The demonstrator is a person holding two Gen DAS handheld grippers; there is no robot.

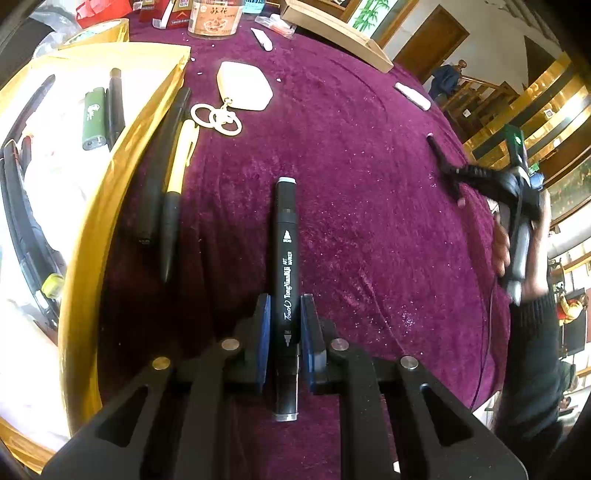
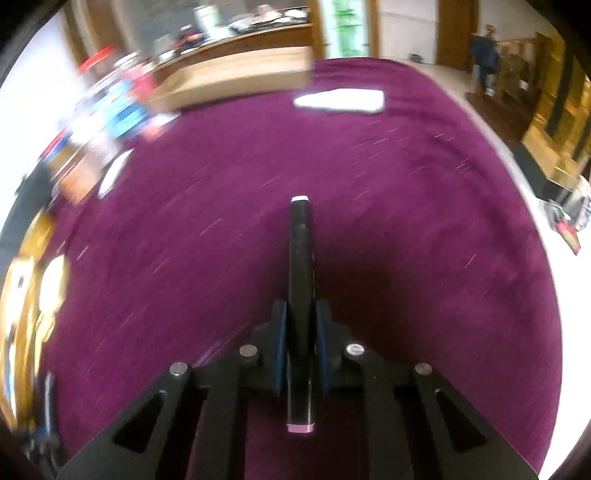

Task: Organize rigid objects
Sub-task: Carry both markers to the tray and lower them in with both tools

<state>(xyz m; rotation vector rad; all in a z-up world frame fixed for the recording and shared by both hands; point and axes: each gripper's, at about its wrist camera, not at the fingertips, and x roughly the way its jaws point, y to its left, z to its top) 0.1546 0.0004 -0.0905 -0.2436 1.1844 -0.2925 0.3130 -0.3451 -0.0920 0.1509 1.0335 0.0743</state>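
My left gripper (image 1: 285,308) is shut on a black art marker (image 1: 285,258) with white lettering, held along the fingers above the purple cloth. My right gripper (image 2: 301,314) is shut on another black marker (image 2: 300,273) with a pink end cap; this view is blurred by motion. The right gripper with its marker also shows at the right edge of the left wrist view (image 1: 480,177). A gold box (image 1: 110,192) at the left holds a green lighter (image 1: 93,118), dark pens and other items.
Beside the gold box lie a black pen (image 1: 162,162) and a yellow-and-black pen (image 1: 177,192). A cream keychain tag (image 1: 245,86) lies further back. Small white pieces (image 1: 413,95), a jar (image 1: 214,18) and a wooden tray (image 1: 332,29) are at the far side.
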